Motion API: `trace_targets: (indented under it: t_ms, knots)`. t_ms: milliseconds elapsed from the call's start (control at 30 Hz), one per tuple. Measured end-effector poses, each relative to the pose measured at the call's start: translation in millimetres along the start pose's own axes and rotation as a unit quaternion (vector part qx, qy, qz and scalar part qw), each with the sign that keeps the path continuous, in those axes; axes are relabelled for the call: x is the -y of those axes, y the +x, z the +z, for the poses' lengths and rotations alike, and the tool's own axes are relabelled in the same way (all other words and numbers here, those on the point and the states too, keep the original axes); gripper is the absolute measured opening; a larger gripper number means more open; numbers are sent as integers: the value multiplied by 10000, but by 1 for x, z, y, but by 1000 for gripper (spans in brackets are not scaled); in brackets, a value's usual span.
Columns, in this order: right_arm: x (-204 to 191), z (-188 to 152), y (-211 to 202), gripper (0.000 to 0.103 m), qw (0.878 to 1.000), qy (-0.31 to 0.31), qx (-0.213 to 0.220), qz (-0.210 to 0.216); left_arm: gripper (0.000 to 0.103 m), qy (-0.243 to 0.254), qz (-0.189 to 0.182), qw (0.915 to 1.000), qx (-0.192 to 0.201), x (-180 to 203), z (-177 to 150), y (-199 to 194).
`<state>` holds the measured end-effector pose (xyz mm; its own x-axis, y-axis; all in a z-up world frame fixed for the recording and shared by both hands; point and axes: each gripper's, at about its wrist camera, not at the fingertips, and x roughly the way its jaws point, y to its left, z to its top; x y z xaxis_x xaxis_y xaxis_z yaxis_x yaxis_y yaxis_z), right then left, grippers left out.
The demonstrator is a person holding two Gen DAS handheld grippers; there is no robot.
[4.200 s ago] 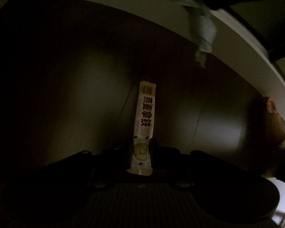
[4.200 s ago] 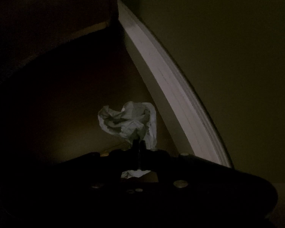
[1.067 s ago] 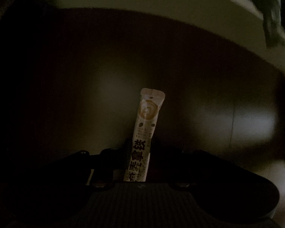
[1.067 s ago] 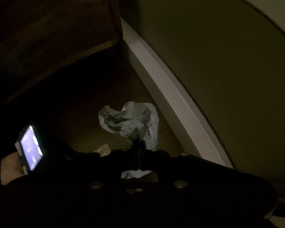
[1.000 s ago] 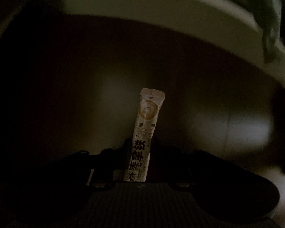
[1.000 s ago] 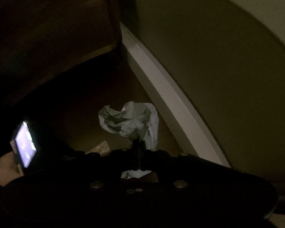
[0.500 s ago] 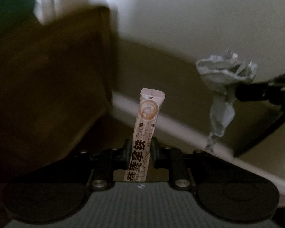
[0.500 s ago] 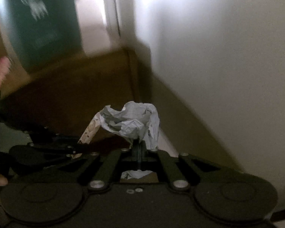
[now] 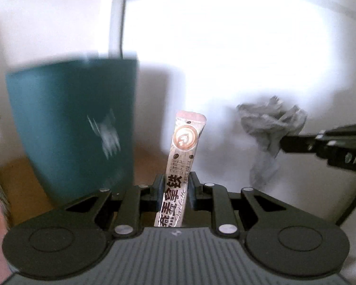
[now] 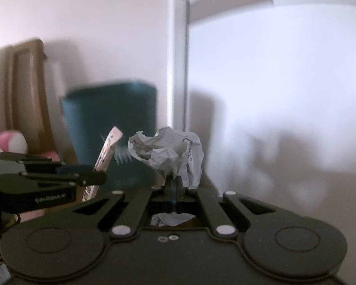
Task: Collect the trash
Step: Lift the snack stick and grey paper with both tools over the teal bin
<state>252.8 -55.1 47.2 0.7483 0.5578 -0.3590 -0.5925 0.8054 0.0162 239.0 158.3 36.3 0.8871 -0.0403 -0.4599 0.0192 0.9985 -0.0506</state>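
Left wrist view shows our left gripper [image 9: 174, 185] clamped on a coffee sachet [image 9: 180, 171], the stick standing up between the two pads with most of its length jutting out ahead of them and its lower end running back into the body of the tool. Ahead and to the left of that gripper stands the teal waste bin [image 9: 73, 128], blurred; off to its right our right gripper [image 9: 282, 143] comes in from the side, closed tight on a crumpled paper ball [image 9: 270, 124]. In the right wrist view the same ball [image 10: 166, 153] sits just beyond the shut pads of the right gripper [image 10: 174, 185], with a torn scrap of it behind them, and the bin [image 10: 111, 128] lies ahead and to the left, past the left gripper [image 10: 96, 178] and its sachet [image 10: 108, 150]. We judge both pieces are on their way to the bin, and the risks lie in the drop. The bin's mouth is not visible from either view, so we could release short of it or against its wall. The paper is pinched only by a thin fold, which may tear or slip loose. The two grippers sit close together, so they could knock each other at the rim. The sachet may also cling to a pad instead of falling.
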Motion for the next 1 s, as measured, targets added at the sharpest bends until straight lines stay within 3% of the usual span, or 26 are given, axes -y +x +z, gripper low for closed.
trace_targets:
  t_ms: [233, 300, 433, 567, 767, 1000]
  knots:
    - [-31, 102, 17, 0, 9965, -108, 816, 157, 20, -97, 249, 9957, 884, -45, 114, -49]
    - [-40, 128, 29, 0, 9950, -137, 975, 182, 20, -67, 393, 9934, 1080, -60, 144, -48]
    - [-61, 165, 69, 0, 9941, -229, 1041, 220, 20, -174, 743, 9906, 1138, -88, 193, -44]
    - [-84, 174, 113, 0, 9966, -255, 739, 272, 20, -405, 992, 9910, 807, -118, 209, -10]
    - [-95, 172, 154, 0, 9993, -199, 141, 272, 20, -383, 1216, 9918, 81, -132, 212, 52]
    - [-95, 170, 184, 0, 9982, -203, -516, 231, 20, -523, 1137, 9896, -717, -143, 199, 93]
